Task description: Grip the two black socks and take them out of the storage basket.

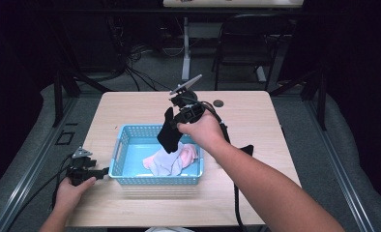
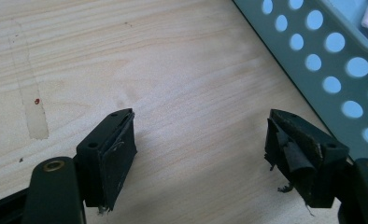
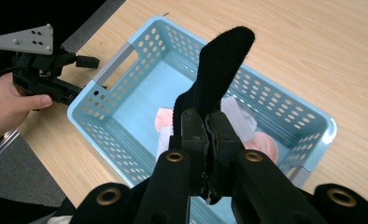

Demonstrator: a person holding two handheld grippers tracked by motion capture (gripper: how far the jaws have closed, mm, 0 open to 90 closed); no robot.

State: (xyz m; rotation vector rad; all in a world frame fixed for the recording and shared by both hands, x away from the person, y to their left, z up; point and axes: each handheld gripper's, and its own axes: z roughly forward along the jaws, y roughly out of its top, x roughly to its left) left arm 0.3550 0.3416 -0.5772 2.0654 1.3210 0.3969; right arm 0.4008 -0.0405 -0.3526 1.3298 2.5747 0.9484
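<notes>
Black sock [image 3: 222, 65] pinched in right claw [image 3: 205, 122]

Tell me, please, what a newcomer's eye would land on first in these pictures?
First, the black sock dangling from the shut right hand-held gripper above the blue basket at the table's middle. Next, the pale pink and grey clothes lying inside that basket. Last, the left hand-held gripper, open and empty, resting on the table beside the basket's left end.

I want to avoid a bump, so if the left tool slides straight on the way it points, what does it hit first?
Probably the blue basket: its perforated wall crosses just ahead of the open left tool, with bare table before it. Depth is unclear.
</notes>
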